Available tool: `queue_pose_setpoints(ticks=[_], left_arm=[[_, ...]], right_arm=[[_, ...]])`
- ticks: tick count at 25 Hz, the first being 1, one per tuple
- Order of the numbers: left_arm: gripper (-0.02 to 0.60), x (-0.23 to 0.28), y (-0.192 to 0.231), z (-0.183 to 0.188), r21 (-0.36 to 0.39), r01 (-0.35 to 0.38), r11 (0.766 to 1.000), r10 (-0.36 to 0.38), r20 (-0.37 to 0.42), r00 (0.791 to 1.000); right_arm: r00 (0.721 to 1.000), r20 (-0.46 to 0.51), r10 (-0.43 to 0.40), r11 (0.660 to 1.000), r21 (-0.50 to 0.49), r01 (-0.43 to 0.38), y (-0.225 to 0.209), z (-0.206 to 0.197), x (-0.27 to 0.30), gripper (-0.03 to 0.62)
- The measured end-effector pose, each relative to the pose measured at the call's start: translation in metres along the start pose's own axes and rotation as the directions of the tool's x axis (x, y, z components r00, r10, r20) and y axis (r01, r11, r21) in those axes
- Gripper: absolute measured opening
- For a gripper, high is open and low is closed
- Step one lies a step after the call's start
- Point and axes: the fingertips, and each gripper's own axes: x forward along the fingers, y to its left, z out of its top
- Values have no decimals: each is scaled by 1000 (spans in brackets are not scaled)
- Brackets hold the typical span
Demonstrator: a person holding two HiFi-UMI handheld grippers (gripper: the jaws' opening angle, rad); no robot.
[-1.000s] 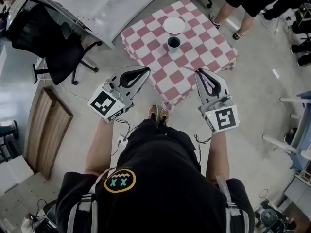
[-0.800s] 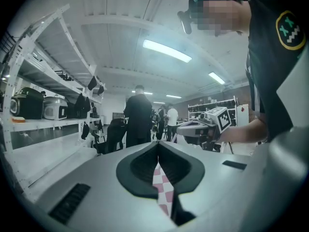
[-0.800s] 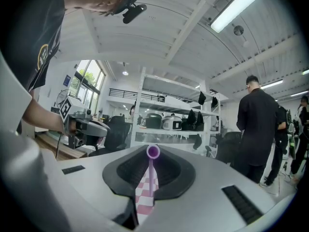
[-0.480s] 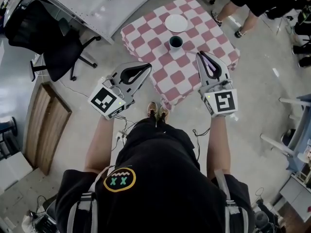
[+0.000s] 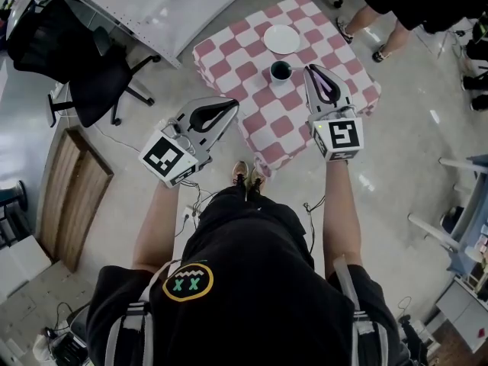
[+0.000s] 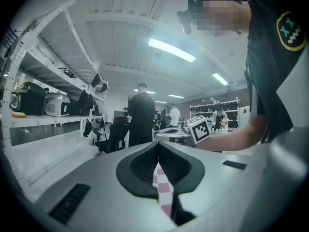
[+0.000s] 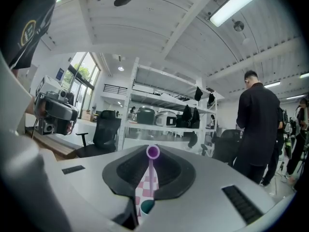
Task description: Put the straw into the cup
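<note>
A dark teal cup (image 5: 280, 71) stands on the table under a red-and-white checkered cloth (image 5: 259, 105). My right gripper (image 5: 313, 69) reaches level over the table's right side, its tips just right of the cup. It is shut on a purple straw (image 5: 326, 90) that lies along the jaws. In the right gripper view the straw's open end (image 7: 153, 152) sticks out at the tips of that gripper (image 7: 152, 154), with the cup (image 7: 146, 207) low between the jaws. My left gripper (image 5: 231, 106) hovers off the table's left edge, shut and holding nothing, its tips (image 6: 158, 145) touching.
A white plate (image 5: 282, 39) lies behind the cup. A black office chair (image 5: 84, 63) and a grey desk (image 5: 160, 6) stand to the left. A person's legs (image 5: 377, 25) are at the table's far right corner. A wooden board (image 5: 69, 204) lies on the floor.
My right gripper has moved forward over the table with the straw, ending beside the cup. The left gripper has crept slightly toward the table's edge.
</note>
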Motion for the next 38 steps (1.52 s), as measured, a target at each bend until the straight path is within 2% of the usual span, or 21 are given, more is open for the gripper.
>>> queue_pose_setpoints(ticks=[10,25,38], left_arm=[[18,4,15,-6,-5,-11,1000,11,-15,1000],[18,4,27,-13,-16,-35,999,35,-44,998],[18,-12,36,-23,-15,-52,999,51,-81,995]], right_arm=[[1000,-18,-18,1000,9,19,-8,-47,38,51],[991,-131,-7,999,47,13,-3,-140,87,51],[975,-222,-8,999,39,17,-3,-196,113,51]])
